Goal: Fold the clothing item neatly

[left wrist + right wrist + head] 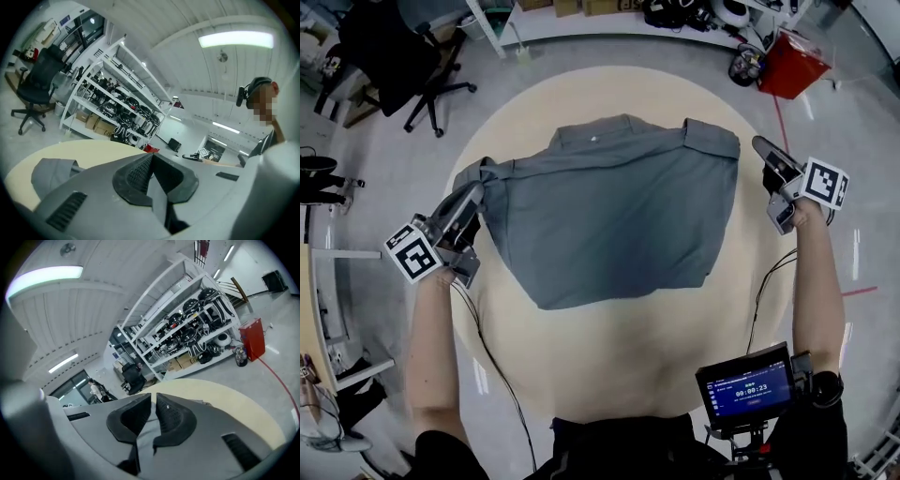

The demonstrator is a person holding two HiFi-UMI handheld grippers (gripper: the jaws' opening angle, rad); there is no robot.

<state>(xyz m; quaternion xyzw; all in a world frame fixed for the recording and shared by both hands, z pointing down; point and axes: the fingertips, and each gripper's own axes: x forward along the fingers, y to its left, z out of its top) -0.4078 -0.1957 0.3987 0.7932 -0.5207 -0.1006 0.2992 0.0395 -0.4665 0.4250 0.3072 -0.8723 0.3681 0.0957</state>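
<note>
A grey short-sleeved shirt (609,216) lies spread on the round beige table (628,356), collar at the far side. Its right sleeve (711,139) is folded in over the shoulder. My left gripper (476,190) is at the shirt's left edge, shut on the left sleeve (478,172), which is drawn out and bunched toward it. In the left gripper view the jaws (151,157) are closed, with shirt fabric (51,171) lying to their left. My right gripper (761,147) hovers just right of the folded sleeve, clear of the cloth. Its jaws (153,397) stand a narrow slit apart with nothing held.
A black office chair (412,56) stands at the far left on the floor, and a red bin (789,64) at the far right. A small screen (745,384) is mounted near my right forearm. White shelving (192,338) with gear lines the far wall.
</note>
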